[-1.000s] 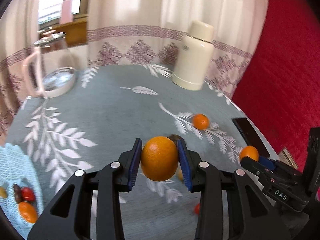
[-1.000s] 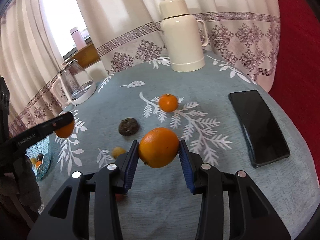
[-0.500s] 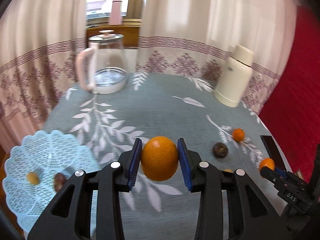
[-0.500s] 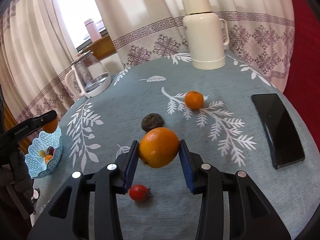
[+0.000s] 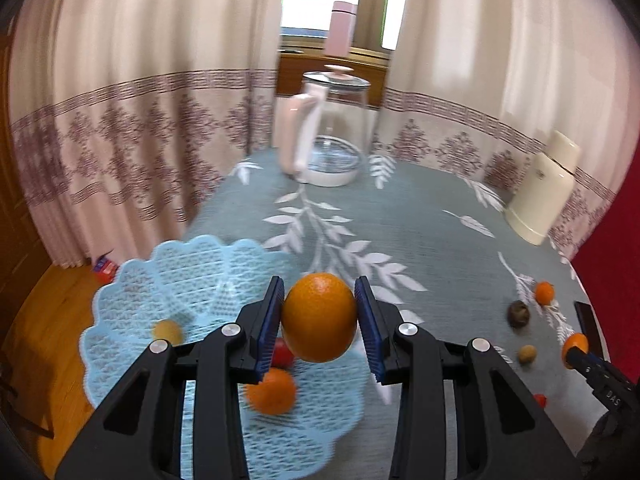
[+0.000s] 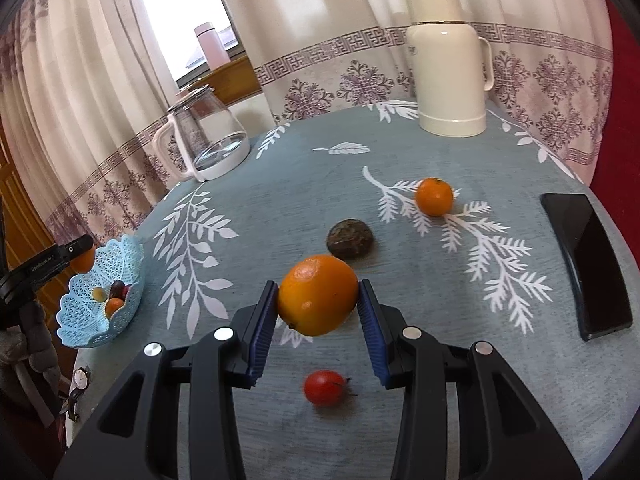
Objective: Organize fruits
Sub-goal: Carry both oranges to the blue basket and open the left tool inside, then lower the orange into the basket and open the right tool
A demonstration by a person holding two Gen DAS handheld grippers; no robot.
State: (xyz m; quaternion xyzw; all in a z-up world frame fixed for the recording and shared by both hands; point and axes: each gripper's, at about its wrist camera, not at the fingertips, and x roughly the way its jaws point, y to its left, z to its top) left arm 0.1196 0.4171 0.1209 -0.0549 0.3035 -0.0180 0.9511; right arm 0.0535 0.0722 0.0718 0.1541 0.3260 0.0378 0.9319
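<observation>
Above the blue basket (image 5: 168, 280), the left gripper (image 5: 319, 322) holds an orange (image 5: 319, 316), its fingers (image 5: 269, 326) pressed against both sides. Inside the basket lie a small orange, a red fruit and a yellowish one. Over the desk (image 6: 304, 184), the right gripper (image 6: 318, 312) clamps another orange (image 6: 318, 294); a tomato (image 6: 325, 388) sits at 6 o'clock below it, a dark fruit (image 6: 351, 239) at 12, a tangerine (image 6: 434, 197) at 1 o'clock.

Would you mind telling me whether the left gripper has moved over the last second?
Yes. The left gripper, shut on its orange, swung left from the thermos side to hover above the blue basket.
</observation>
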